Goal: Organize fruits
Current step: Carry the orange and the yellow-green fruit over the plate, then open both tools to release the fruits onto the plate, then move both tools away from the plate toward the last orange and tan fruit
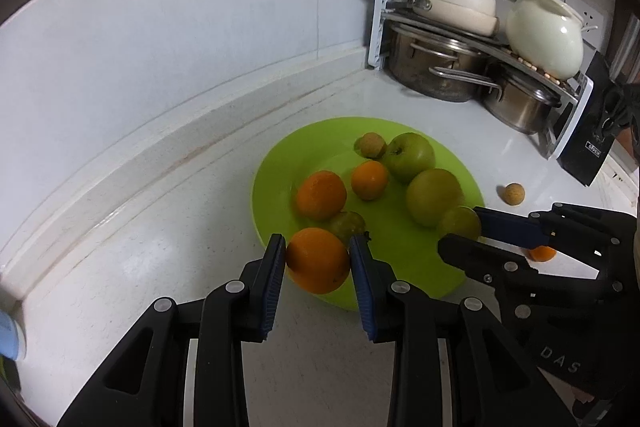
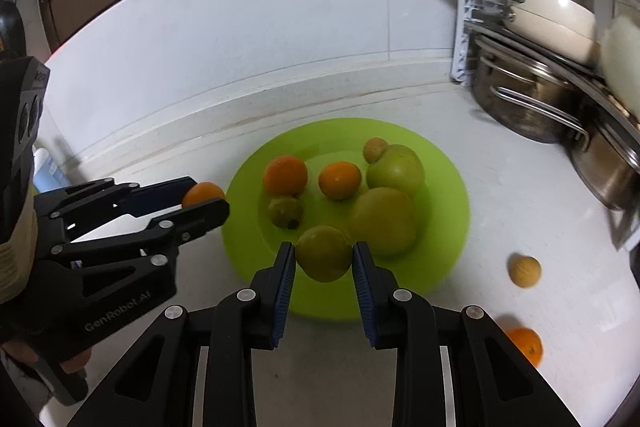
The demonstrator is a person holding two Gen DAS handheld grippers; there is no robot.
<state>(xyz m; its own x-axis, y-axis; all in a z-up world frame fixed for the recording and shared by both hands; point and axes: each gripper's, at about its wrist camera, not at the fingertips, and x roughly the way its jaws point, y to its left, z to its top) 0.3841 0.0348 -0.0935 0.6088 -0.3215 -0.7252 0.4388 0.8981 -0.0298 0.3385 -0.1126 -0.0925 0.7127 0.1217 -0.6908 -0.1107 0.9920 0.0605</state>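
With both fingers clamping fruit, the left gripper point(image 1: 318, 259) on a round orange point(image 1: 317, 259) and the right gripper point(image 2: 324, 259) on a small green fruit point(image 2: 323, 253), lower each onto the lime-green plastic plate point(image 1: 276, 163) at frame centre before releasing

Right gripper point(image 2: 324, 257) is closed on a green fruit point(image 2: 323, 258), both blue pads touching its sides, over the near rim of the green plate point(image 2: 448, 239). On the plate: two oranges point(image 2: 285, 175) point(image 2: 339, 180), a green apple point(image 2: 396, 171), a larger green fruit point(image 2: 383, 220), a small green fruit with a dark spot point(image 2: 285, 211), and a small tan fruit point(image 2: 375, 149) touching the apple. Left gripper point(image 2: 204, 201), at the plate's left edge, grips an orange point(image 2: 202, 193). On the white worktop point(image 2: 512, 195) right of the plate lie a tan fruit point(image 2: 524, 270) and an orange point(image 2: 527, 345). Steel pots point(image 2: 520, 99) stand at far right.
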